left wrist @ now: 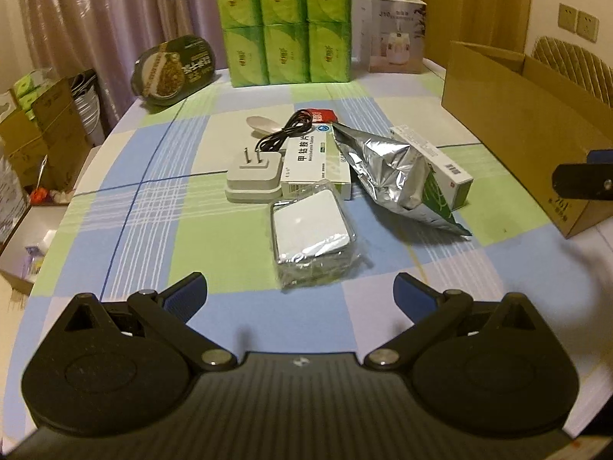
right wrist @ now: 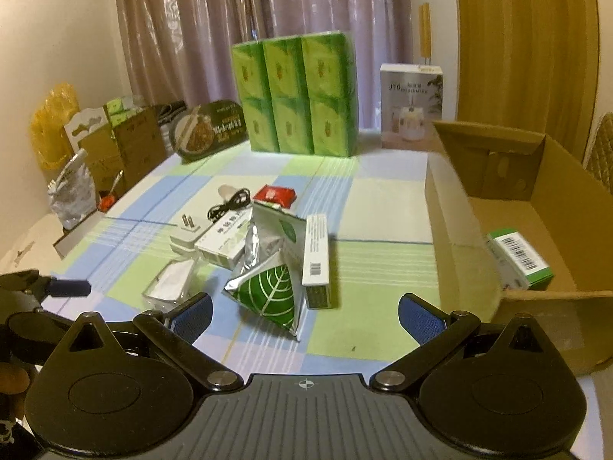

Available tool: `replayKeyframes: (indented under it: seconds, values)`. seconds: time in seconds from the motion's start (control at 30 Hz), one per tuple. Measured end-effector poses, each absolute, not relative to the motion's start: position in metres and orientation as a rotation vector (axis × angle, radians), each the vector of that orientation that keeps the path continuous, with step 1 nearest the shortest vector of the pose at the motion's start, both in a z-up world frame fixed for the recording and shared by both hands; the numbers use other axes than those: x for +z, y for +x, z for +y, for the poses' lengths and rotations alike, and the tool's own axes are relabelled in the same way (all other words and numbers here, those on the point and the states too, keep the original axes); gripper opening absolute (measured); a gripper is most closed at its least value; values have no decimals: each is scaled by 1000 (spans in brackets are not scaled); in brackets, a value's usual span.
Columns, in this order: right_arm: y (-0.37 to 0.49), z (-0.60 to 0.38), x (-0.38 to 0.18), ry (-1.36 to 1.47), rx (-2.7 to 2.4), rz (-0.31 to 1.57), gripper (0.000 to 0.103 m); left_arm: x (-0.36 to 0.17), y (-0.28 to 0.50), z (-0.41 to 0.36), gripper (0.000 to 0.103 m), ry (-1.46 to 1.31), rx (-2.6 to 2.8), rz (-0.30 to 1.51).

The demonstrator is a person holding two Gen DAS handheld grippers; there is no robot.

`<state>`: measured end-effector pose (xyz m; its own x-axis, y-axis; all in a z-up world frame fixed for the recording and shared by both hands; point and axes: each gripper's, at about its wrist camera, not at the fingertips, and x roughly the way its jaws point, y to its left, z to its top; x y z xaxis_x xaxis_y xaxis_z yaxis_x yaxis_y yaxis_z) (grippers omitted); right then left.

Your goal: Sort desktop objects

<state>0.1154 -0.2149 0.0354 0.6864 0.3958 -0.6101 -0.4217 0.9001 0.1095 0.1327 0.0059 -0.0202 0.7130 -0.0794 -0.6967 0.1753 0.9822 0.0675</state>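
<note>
While hovering over a checked blue, green and white tablecloth [left wrist: 126,207], with pinkish curtains [right wrist: 199,30] closing the room beyond, both grippers are standing released and empty: left gripper [left wrist: 300,291] spread wide, right gripper [right wrist: 305,312] likewise gaping. Lying just ahead of the left gripper: a plastic-wrapped white packet [left wrist: 312,230], then a white plug adapter [left wrist: 253,180] with a black cable [left wrist: 285,132], touching a white medicine box [left wrist: 318,165]. Sitting ahead and rightward: a crumpled foil pouch [left wrist: 387,168] leaning on a long white carton [left wrist: 436,161]. Standing far ahead: stacked green tissue packs [left wrist: 287,23], flanked by a dark food tray [left wrist: 174,69] and a white appliance box [left wrist: 394,34]. Showing only from the right wrist: the inside of the open cardboard box [right wrist: 452,211] to the right, holding a green barcoded box [right wrist: 519,264], plus the pouch's green leaf print. Showing only from the left wrist: wall sockets [left wrist: 578,21] far right.
</note>
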Motion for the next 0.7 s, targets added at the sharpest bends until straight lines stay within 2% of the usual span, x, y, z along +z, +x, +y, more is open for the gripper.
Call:
replayKeyframes:
  seconds: [0.43, 0.5, 0.63, 0.7]
  values:
    - [149, -192, -2, -54, 473, 743, 99, -51, 174, 6, 98, 129, -199, 769]
    - [154, -189, -6, -52, 472, 755, 85, -55, 179, 6, 91, 127, -203, 779]
    - [165, -182, -14, -31, 483, 781, 78, -60, 188, 6, 88, 138, -214, 788]
    - [169, -177, -16, -22, 495, 786, 76, -62, 191, 8, 79, 131, -212, 791]
